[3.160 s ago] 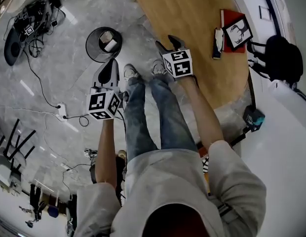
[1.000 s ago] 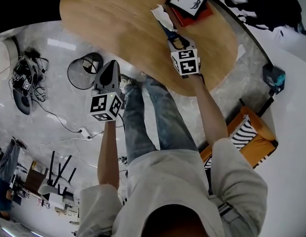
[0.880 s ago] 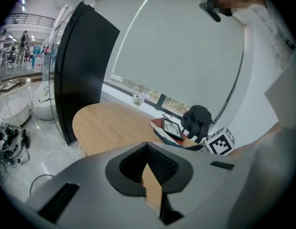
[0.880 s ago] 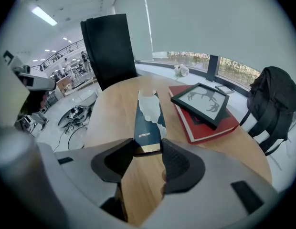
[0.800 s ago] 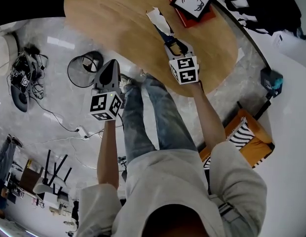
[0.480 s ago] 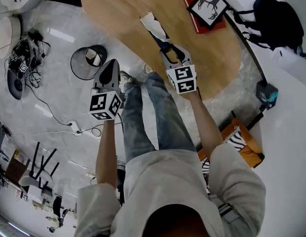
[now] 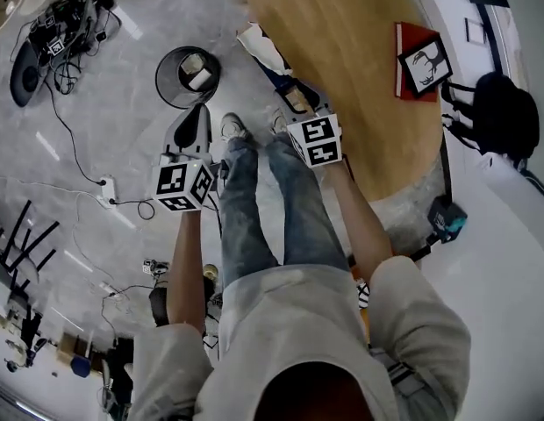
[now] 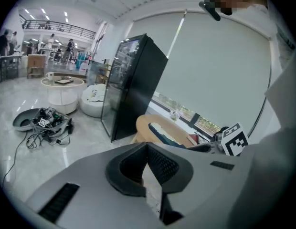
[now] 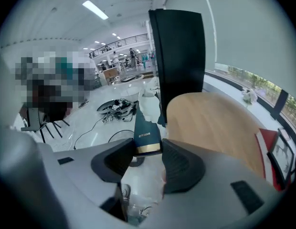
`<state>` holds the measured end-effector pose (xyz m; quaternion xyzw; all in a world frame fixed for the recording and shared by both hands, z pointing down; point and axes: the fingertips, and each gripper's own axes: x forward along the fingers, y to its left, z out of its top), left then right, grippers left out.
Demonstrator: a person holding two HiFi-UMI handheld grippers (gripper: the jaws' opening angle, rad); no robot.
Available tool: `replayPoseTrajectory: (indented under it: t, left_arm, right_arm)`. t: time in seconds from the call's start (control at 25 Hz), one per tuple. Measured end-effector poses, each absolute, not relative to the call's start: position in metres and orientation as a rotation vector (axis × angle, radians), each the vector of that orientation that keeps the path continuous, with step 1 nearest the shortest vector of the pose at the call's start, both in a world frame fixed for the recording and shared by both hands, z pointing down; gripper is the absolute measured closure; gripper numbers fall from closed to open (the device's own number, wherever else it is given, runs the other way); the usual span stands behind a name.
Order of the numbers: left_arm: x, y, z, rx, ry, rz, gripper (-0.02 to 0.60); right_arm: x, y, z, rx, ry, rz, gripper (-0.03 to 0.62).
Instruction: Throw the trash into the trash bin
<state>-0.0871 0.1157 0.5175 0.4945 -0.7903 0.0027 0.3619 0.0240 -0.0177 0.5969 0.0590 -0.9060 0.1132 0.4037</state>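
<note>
A torn dark blue wrapper (image 7: 261, 53) with a gold band and a white ragged end sticks out of my right gripper (image 7: 291, 95), which is shut on it. It hangs at the edge of the wooden table (image 7: 360, 51), over the floor. In the right gripper view the pads clamp the wrapper (image 9: 147, 130) by its lower end. The round black mesh trash bin (image 7: 186, 77) stands on the floor to the wrapper's left, with some trash inside. My left gripper (image 7: 201, 110) hovers just below the bin. Its jaws (image 8: 147, 149) are shut with nothing between them.
A red book with a framed picture (image 7: 421, 60) lies at the table's far right. A tangle of cables (image 7: 53, 24) and a power strip (image 7: 107, 197) lie on the marble floor left of the bin. A tall black cabinet (image 9: 179, 56) stands behind the table. The person's feet (image 7: 232, 130) stand between the grippers.
The right gripper has carried the wrapper from over the tabletop to the table's edge, closer to the bin. The head view has swung, and the left gripper stays beside the bin.
</note>
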Motion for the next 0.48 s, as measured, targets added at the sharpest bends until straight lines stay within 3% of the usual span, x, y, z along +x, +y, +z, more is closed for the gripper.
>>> replayPoseTrajectory:
  t: [0.48]
  left_arm:
    - [-0.147, 0.263, 0.525, 0.919, -2.215, -0.137, 0.563]
  right_arm:
    - [-0.089, 0.107, 0.616, -0.233, -2.235, 0.150, 0.390]
